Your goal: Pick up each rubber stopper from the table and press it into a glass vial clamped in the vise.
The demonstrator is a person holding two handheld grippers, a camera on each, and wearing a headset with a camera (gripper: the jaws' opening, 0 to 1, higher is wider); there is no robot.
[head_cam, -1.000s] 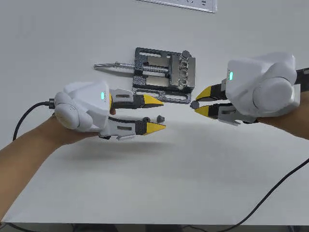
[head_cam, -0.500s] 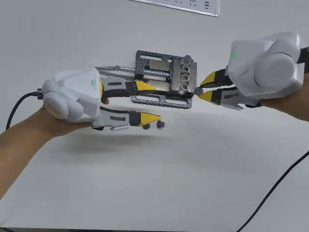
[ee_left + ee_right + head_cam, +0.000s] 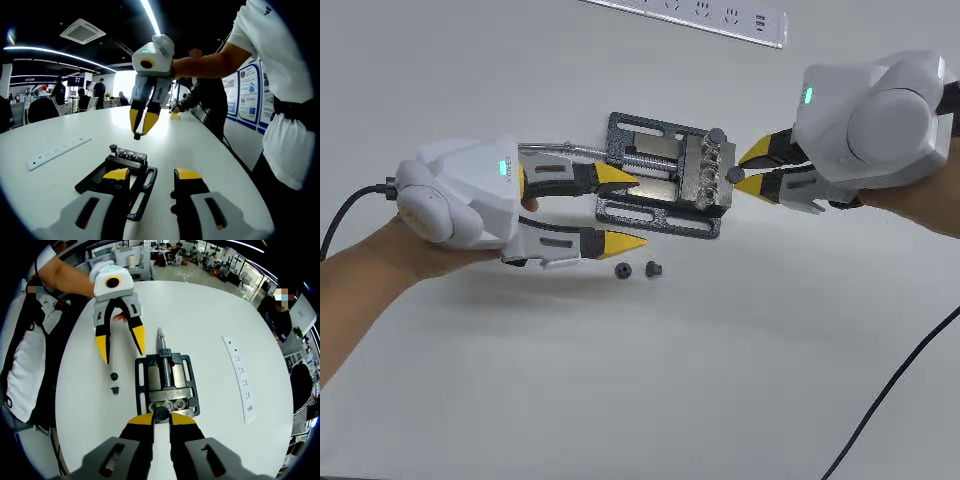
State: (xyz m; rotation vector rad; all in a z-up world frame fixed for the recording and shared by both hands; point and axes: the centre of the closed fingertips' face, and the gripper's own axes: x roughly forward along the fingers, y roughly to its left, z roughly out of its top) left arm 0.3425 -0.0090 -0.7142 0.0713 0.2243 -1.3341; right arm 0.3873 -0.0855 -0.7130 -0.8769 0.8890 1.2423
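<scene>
A black vise [image 3: 650, 212] holds a row of glass vials [image 3: 709, 168]; the far one carries a grey stopper [image 3: 717, 135]. My right gripper [image 3: 739, 176] is shut on another grey stopper [image 3: 732, 175], just at the near end of the row. In the right gripper view that stopper [image 3: 161, 413] sits between my jaws, right before the vials [image 3: 172, 404]. My left gripper [image 3: 633, 211] stands open, its upper jaw over the vise's left end. Two loose stoppers [image 3: 623, 270] [image 3: 653, 268] lie on the table below its lower jaw.
The vise's screw handle [image 3: 560, 149] sticks out to the left, behind my left gripper. A white power strip [image 3: 720, 15] lies at the table's far edge. A black cable [image 3: 890, 405] crosses the table at the right. People stand and sit beyond the table [image 3: 80, 100].
My right gripper has carried its stopper left and farther away, up to the vial row. My left gripper has moved up toward the vise, leaving the two loose stoppers uncovered.
</scene>
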